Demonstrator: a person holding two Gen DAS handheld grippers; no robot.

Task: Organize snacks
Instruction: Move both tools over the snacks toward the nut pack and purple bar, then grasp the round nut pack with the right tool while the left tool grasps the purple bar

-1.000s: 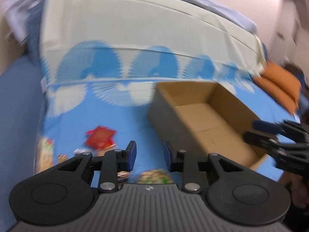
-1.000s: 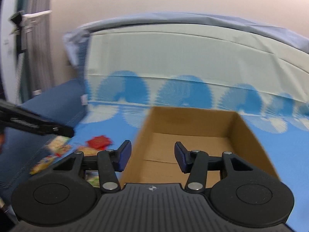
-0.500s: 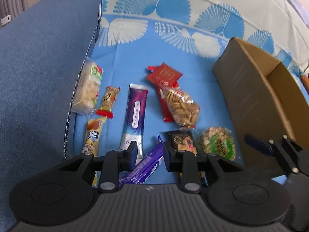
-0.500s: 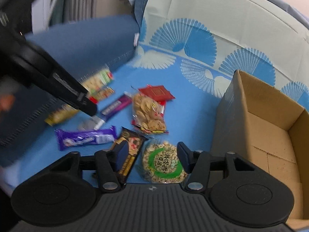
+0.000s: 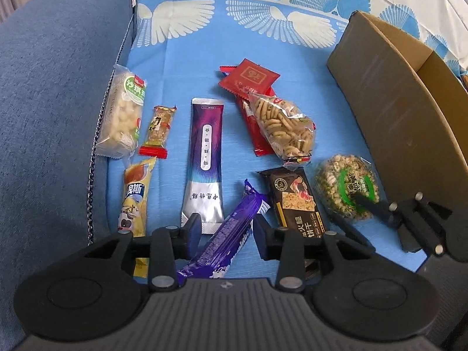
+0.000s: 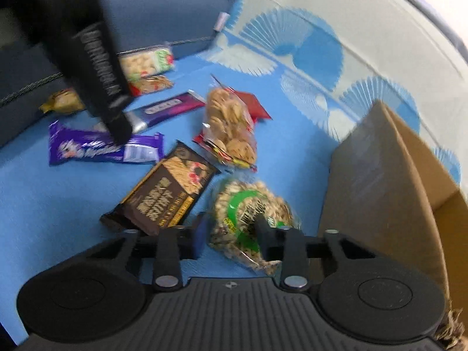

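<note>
My left gripper (image 5: 226, 232) points down at the snacks, its jaws parted and just widened, straddling the purple bar (image 5: 225, 241) that runs up between my fingers; the pads stand off it on both sides, so nothing is grasped. Just ahead of it lies the long purple-and-silver sachet (image 5: 204, 161), and to its right the dark cracker pack (image 5: 295, 201). Further left, against the blue sofa arm (image 5: 52, 111), sit a pale puffed-snack pack (image 5: 122, 111), a small red-ended bar (image 5: 158, 131) and a yellow packet (image 5: 136, 199); only this view shows all three clearly.

My right gripper (image 6: 229, 235) has just been closing, and the round pack with the green label (image 6: 248, 222) lies between its jaws. Its right finger lies over the wrapper, but blur hides whether the pads press it. From the left camera I see that gripper (image 5: 355, 207) with one finger tip lying over the same green label (image 5: 348, 190). The right view alone shows my left gripper (image 6: 117, 128) from outside, its tip down on the purple bar (image 6: 102, 149). The cardboard box (image 6: 389, 181) stands just right of my right gripper, open side up. A bag of small biscuits (image 6: 228, 125) lies ahead over a red packet (image 6: 254, 106).
</note>
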